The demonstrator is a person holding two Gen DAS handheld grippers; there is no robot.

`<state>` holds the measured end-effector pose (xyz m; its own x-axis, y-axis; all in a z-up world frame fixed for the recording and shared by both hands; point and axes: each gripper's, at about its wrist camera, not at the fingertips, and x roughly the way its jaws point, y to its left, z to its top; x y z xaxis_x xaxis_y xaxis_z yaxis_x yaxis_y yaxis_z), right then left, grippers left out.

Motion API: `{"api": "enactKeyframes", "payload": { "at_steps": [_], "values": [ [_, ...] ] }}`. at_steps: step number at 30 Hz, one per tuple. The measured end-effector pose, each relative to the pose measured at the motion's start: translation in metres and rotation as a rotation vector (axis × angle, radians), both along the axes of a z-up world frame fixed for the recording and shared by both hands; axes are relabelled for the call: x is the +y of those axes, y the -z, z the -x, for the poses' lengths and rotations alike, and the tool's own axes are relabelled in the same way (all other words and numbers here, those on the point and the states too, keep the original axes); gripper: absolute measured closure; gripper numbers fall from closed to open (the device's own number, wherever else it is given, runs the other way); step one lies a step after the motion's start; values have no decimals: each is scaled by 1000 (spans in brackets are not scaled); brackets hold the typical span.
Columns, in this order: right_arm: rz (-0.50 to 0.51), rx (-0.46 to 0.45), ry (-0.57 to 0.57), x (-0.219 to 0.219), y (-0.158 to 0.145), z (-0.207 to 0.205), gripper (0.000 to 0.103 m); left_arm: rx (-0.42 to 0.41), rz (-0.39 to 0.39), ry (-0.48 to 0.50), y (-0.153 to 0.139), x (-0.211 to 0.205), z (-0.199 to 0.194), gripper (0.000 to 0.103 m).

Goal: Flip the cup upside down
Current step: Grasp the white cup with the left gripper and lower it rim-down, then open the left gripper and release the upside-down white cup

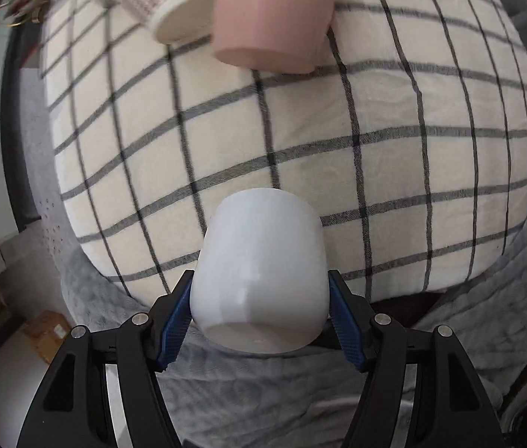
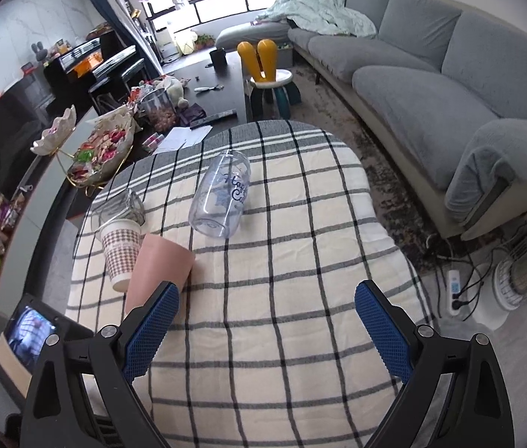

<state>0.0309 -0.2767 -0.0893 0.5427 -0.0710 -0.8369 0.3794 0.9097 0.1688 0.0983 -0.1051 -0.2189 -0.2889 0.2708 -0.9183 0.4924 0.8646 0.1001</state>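
Holding the white cup point(image 1: 259, 272) clamped between its blue pads, the left gripper point(image 1: 259, 317) carries it above the near edge of the checked cloth point(image 1: 375, 149); the right gripper point(image 2: 267, 332) hangs wide open, empty. Judging the flip midway, lowering rim-down comes next

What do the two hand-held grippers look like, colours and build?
The left hand-held gripper and the right hand-held gripper match: black rigid linkage arms with triangular cut-outs, round silver pivot bolts, and two fingers faced with blue diamond-textured pads. No cables, printed markings or sleeves are visible.
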Motion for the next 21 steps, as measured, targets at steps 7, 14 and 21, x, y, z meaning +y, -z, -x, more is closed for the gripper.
{"api": "enactKeyframes", "payload": {
  "at_steps": [7, 14, 21],
  "values": [
    [-48, 27, 24, -14, 18, -16, 8, 158, -78, 56, 23, -15, -9, 36],
    [-95, 63, 37, -22, 39, -25, 8, 150, -113, 96, 43, -29, -18, 32],
    [-94, 63, 40, -21, 37, -25, 8, 147, -93, 99, 43, -30, -16, 25]
  ]
}}
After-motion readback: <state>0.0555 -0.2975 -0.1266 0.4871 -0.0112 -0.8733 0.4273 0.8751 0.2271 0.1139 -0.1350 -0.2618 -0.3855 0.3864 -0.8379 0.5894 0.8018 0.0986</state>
